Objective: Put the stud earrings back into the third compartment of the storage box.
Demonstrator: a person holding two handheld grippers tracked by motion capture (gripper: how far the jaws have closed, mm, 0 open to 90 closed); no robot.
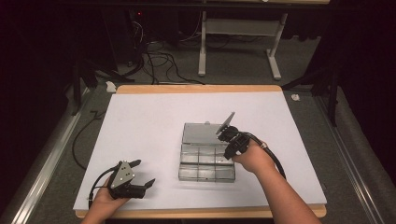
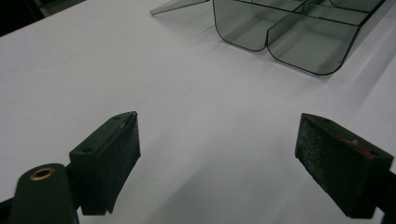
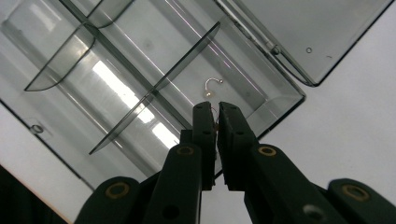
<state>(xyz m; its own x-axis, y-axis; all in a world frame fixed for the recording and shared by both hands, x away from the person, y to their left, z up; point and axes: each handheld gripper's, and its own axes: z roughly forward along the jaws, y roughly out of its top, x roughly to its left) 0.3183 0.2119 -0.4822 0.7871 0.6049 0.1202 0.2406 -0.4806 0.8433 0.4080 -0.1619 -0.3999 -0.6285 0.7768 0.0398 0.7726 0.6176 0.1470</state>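
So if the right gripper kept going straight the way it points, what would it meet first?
Probably the small hooked earring lying on the floor of the clear organizer box, just beyond the right gripper, whose jaws stand nearly closed. The gap between them is hard to judge.

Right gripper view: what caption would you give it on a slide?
Nearly closed right gripper poised above a small pearl earring lying in a compartment of the open clear organizer box.

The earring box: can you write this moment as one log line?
left gripper open, idle on table | right gripper shut above compartment box | earring in corner compartment
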